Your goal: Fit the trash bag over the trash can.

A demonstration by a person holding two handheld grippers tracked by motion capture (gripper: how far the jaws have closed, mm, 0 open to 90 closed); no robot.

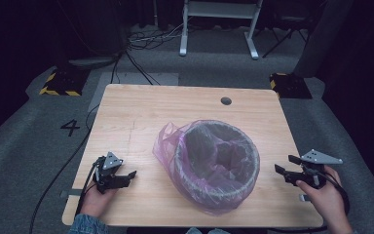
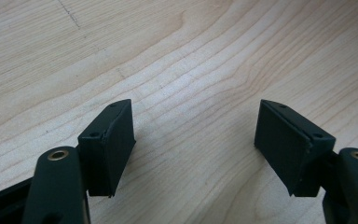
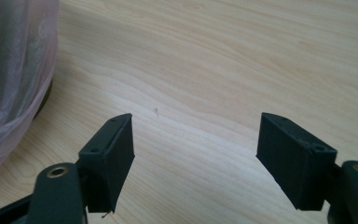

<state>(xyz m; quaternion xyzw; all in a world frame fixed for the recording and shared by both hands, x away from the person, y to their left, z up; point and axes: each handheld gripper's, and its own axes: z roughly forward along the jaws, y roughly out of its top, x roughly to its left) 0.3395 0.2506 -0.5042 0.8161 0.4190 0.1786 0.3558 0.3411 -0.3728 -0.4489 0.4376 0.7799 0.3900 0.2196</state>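
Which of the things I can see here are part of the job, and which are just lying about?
Part of the job:
- bin
- pink bag lining it
- left gripper, jaws open
- right gripper, jaws open

Lying about:
- cables on the floor
- yellow-striped floor blocks
- white table frame behind

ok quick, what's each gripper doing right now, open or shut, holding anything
Left gripper: open, holding nothing, over bare table.
Right gripper: open, holding nothing, beside the bin with the pink bag.

bin (image 3: 9,70) cut off at frame edge
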